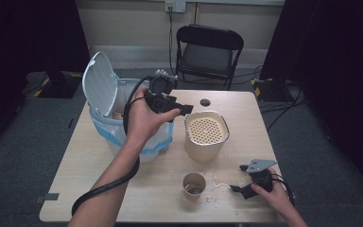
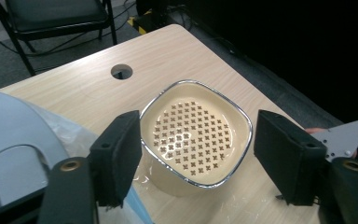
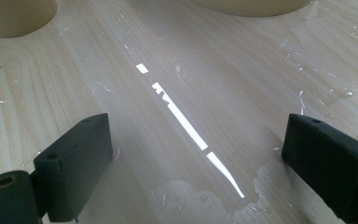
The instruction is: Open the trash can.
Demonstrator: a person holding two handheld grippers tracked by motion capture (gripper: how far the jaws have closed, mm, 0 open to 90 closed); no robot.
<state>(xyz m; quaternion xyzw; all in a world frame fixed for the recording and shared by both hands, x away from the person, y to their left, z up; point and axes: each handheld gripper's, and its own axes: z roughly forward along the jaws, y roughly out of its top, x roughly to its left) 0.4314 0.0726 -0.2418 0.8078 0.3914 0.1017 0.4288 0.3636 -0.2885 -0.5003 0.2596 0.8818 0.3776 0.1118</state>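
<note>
L gripper point(image 1: 182, 109) held over bin point(image 1: 105, 124) rim, jaws apart w/ nothing between, aimed toward strainer pot point(image 1: 206, 134) mid-table. R gripper point(image 1: 238, 178) low on table point(image 1: 104, 156) near paper cup point(image 1: 194, 186), jaws wide apart, empty; wet patches on wood.

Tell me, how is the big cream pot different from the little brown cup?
The cream pot is much bigger than the brown cup. The pot has rounded corners; the cup is round. The pot holds an insert full of little holes, while the cup is open with something dark at the bottom. Both stand upright on the table.
</note>
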